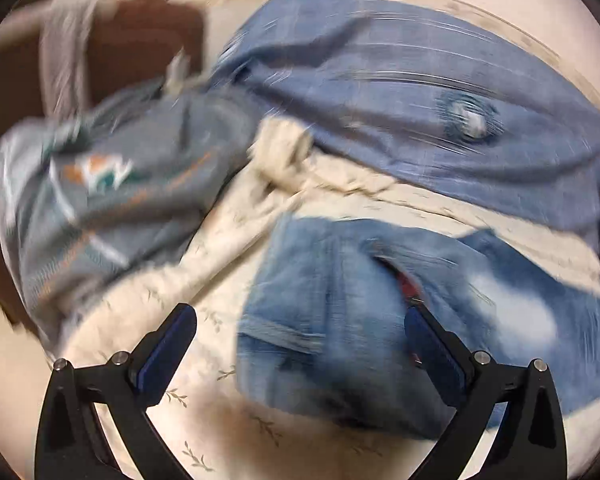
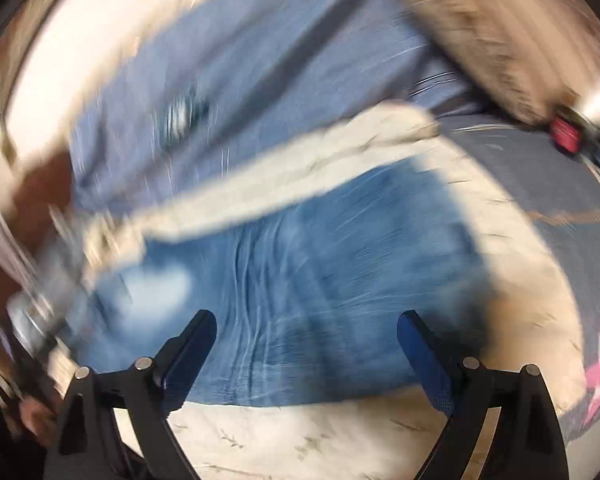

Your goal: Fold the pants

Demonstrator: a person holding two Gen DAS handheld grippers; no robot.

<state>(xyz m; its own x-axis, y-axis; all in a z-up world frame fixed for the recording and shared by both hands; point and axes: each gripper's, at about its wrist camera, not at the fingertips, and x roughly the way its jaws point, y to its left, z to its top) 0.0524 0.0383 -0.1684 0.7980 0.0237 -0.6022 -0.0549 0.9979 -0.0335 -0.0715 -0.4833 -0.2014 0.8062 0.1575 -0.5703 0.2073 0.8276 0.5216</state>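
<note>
Both the left claw (image 1: 300, 344) and the right claw (image 2: 306, 350) hang spread and empty just near of the folded jeans (image 1: 340, 320), which lie on the floral bedspread (image 1: 204, 432).

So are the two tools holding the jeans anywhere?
No. The left tool and the right tool both stand open over the blue jeans, with nothing pinched between their fingers.

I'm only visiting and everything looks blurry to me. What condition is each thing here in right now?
Left gripper: open, holding nothing.
Right gripper: open, holding nothing.
Jeans: folded up, lying on the bedsheet.
Larger blue garment: spread loose behind the jeans, not folded.
Grey garment: crumpled in a heap.
Bedsheet: spread flat, rumpled between the clothes.
</note>
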